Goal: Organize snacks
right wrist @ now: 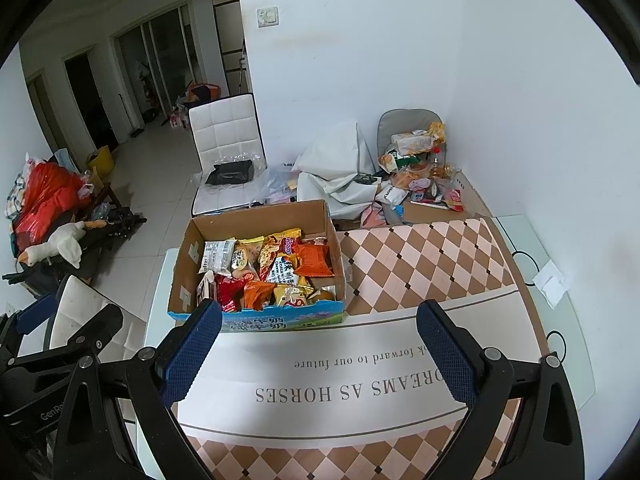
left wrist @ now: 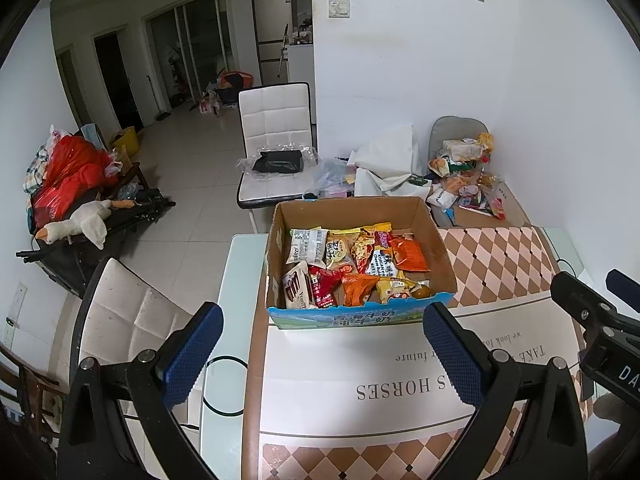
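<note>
A cardboard box full of snack packets stands on the surface, on a checkered mat with a white printed band. In the left wrist view the box sits at 12 o'clock from the left claw, which is spread wide and holds nothing. In the right wrist view the box lies toward 11 o'clock from the right claw, also spread and empty, hovering over the mat's white band. An orange packet lies at the box's 2 o'clock side, a white packet at its 10 o'clock corner. A white chair stands beyond the box. More snacks are heaped at 1 o'clock, well apart from the box.
</note>
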A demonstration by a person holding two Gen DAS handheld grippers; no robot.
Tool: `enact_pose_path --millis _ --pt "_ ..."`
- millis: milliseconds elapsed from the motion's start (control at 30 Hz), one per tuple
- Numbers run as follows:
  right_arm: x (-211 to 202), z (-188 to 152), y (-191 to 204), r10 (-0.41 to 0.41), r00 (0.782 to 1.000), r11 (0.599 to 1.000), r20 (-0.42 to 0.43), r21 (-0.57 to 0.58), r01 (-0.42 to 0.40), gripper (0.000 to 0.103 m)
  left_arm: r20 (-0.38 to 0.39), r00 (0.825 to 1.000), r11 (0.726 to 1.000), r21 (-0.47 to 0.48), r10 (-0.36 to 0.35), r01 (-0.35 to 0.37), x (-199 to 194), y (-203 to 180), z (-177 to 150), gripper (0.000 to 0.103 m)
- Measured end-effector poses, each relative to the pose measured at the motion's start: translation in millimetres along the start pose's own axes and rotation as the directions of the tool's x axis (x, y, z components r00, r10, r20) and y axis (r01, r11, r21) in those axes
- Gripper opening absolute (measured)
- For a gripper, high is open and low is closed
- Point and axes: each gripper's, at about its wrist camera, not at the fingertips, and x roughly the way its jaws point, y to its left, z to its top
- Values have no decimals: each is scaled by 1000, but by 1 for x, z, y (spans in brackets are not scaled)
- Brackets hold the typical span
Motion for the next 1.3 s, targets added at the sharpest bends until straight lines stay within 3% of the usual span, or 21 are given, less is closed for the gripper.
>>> enact_pose_path --millis 1300 --pt "-4 4 -1 0 1000 1000 0 14 0 100 27 1000 1000 4 7 -7 -9 -3 5 102"
